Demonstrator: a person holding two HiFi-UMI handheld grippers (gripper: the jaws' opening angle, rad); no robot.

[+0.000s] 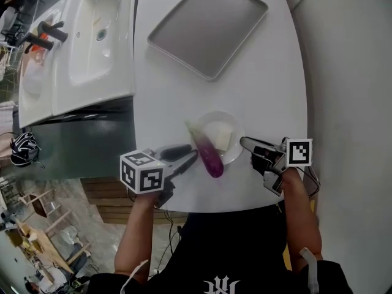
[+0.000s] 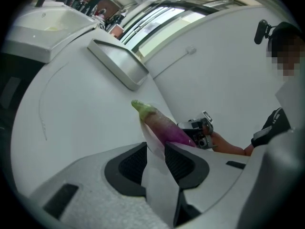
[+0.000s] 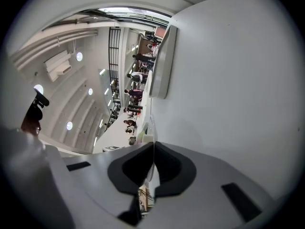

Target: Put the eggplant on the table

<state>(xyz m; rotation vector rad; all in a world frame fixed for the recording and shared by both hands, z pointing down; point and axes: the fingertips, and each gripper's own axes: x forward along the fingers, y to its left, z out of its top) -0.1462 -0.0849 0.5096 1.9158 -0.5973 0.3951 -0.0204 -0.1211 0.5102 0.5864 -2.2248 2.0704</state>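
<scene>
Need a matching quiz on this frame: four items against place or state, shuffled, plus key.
Items
1. eggplant
2. tray
3. sink
4. right gripper

Place or state
A. fingers shut on the rim of the clear plate
B. lying flat at the far end of the table
C. lying across the clear plate, one end over its edge
D. beside the table, at the left of the head view

Pairs: 1-C, 2-B, 3-D, 4-A
</scene>
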